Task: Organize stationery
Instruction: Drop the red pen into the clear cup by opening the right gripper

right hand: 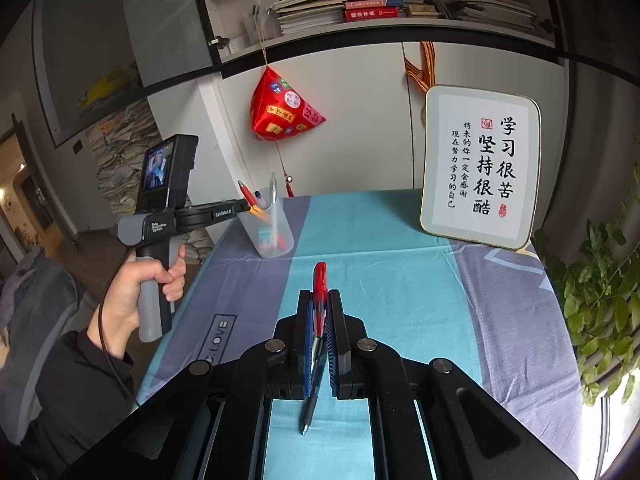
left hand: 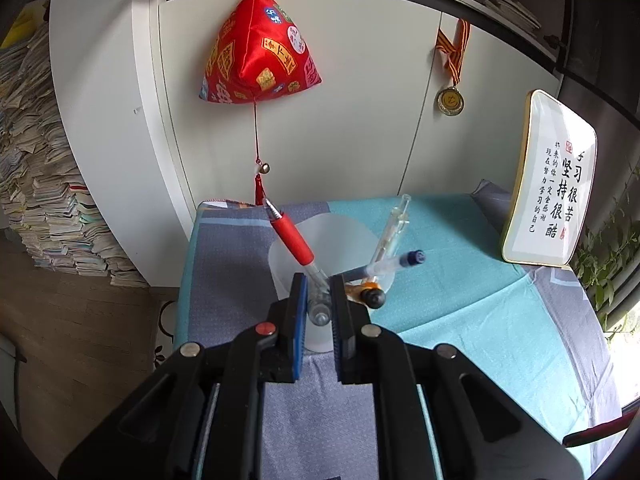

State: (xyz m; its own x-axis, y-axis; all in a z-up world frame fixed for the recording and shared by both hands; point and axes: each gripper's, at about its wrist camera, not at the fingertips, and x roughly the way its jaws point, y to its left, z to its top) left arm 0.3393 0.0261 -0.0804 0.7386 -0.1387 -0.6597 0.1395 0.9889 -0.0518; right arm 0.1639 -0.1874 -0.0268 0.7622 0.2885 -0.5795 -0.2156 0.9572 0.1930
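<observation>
At the left of the right wrist view, a person's left hand, in a dark sleeve, is wrapped round the grey handle of the left tongs, knuckles outward, with the forearm rising from the lower left corner. The tool reaches out level to the right, a small screen standing upright on top of it, and its tips sit at the rim of a clear pen cup near the left edge of the bench, which is covered in a grey and teal cloth. In the left wrist view these tongs point downward over the cup and are clenched on a pen with a red grip, gripping its clear barrel near the lower end while the tip slants up and to the left, above the cup's mouth. Other pens already stand in the cup, among them a clear one and one with a dark blue cap. Further right, the right tongs are held over the middle of the bench, angled downward, and are clamped tight on a red-capped pen that lies along the pads, cap forward and dark tip pointing back toward the camera. At the far right a framed calligraphy plaque leans upright near the back of the bench, with a leafy plant beside it.
</observation>
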